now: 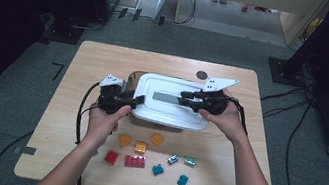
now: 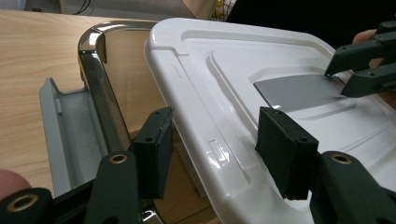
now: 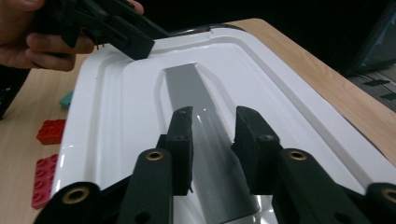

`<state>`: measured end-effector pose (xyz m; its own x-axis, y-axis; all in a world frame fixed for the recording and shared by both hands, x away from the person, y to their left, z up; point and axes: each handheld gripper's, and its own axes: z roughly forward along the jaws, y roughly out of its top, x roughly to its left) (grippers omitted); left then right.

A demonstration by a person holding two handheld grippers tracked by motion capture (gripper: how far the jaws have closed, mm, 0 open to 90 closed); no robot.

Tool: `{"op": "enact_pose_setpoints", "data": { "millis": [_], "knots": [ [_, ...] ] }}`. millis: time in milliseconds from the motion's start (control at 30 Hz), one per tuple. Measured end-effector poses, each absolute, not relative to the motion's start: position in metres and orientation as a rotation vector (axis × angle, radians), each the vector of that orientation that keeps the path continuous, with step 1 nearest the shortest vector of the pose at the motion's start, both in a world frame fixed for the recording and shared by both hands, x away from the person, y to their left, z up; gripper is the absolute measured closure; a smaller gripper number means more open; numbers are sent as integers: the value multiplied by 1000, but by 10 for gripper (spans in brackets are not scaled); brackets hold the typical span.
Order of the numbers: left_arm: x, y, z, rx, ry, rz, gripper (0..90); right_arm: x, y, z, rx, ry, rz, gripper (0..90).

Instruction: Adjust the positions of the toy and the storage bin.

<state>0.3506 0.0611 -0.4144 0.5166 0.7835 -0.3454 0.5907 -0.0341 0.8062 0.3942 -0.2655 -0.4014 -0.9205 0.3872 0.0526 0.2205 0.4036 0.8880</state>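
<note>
A white lid [image 1: 169, 112] with a grey handle strip [image 1: 167, 97] lies skewed over a clear box, whose rim [image 1: 131, 75] shows at the left. My left gripper [image 1: 138, 99] is shut on the lid's left edge [image 2: 210, 70], with one pad [image 2: 280, 154] on top and the other pad [image 2: 154, 154] below by the box rim [image 2: 100, 88]. My right gripper [image 1: 185, 98] is open over the handle strip [image 3: 187, 88]. Its fingertips [image 3: 212, 114] straddle the strip, and no pad visibly presses on it.
Several loose bricks lie in front of the box: orange ones [image 1: 141, 147], red ones [image 1: 134, 161] and teal ones [image 1: 182, 180]. A grey latch flap [image 2: 70, 121] hangs open at the box's left end. A dark round spot [image 1: 201, 75] marks the table behind the lid.
</note>
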Motion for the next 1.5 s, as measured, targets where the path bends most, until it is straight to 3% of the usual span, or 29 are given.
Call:
{"op": "enact_pose_setpoints", "data": {
  "millis": [300,1000,1500],
  "knots": [
    [350,61,-415,1725,1164,230,468,395,-256,-402,496,2563,1469,611],
    [350,66,-413,1700,1165,240,494,393,-253,-400,453,2597,1470,680],
    [347,75,-412,1665,1144,223,461,388,-255,-400,514,2552,1532,681]
  ]
}}
